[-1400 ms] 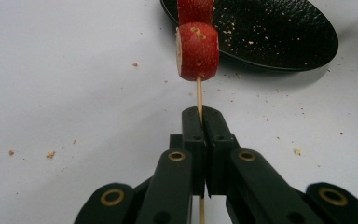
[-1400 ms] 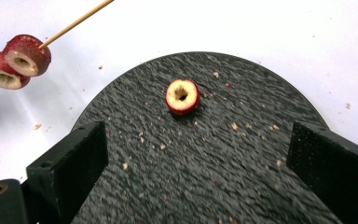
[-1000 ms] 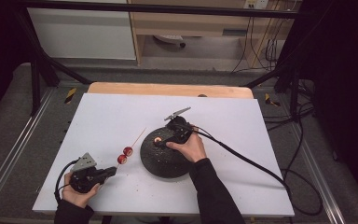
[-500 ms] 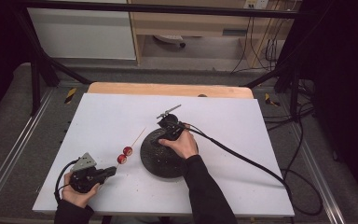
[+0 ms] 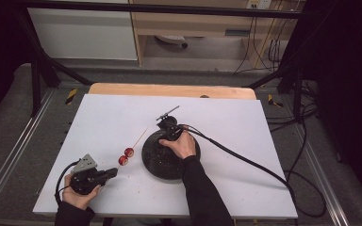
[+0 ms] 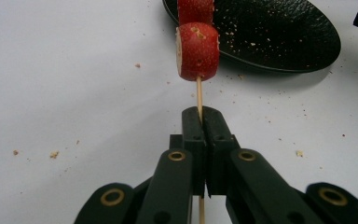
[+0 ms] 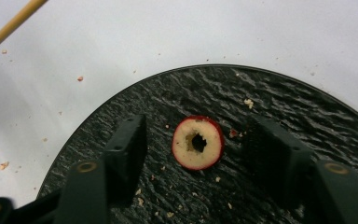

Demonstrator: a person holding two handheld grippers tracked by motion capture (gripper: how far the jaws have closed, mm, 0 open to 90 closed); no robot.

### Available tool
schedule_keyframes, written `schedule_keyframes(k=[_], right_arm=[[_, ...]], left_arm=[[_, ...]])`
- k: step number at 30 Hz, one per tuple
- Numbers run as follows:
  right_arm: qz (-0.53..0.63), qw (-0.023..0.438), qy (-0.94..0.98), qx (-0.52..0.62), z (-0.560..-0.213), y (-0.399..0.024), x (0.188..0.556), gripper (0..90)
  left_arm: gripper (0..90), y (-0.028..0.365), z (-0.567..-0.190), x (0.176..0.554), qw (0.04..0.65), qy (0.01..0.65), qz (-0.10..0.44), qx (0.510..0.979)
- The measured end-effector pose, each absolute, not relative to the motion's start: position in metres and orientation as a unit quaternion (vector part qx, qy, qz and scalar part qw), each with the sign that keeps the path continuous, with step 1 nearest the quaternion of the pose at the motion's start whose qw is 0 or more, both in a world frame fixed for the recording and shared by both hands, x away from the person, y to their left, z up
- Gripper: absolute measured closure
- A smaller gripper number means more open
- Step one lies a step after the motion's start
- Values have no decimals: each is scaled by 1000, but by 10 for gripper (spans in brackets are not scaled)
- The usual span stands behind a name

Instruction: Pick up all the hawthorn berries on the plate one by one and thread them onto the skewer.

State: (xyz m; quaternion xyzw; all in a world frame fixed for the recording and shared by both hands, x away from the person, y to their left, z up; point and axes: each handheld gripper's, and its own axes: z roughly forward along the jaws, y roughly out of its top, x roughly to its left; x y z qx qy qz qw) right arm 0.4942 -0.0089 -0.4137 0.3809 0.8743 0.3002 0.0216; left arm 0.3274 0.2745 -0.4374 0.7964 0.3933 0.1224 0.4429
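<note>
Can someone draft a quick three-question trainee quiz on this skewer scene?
1. True or false: the left tool is shut on the thin wooden skewer.
2. How many red cored fruit pieces are threaded on that skewer in the high view?
3. Where does the loose red fruit ring with a hollow centre lie? A) on the white table B) on the round black textured plate, between the right tool's jaws C) on the skewer

Key
1. True: the jaws meet around the stick.
2. Two.
3. B; the right tool's jaws have just been closing, with the ring between them, pads not yet touching it.
</note>
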Motion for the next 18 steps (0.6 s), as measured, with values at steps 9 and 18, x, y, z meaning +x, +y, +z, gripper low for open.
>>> schedule_keyframes(k=[9,18], right_arm=[[301,13,875,380,-417,-8,496,548],[292,10,876,384,-421,-7,497,617]], left_arm=[[885,275,-437,327,443,393,123,796],[885,275,-438,328,443,393,122,796]])
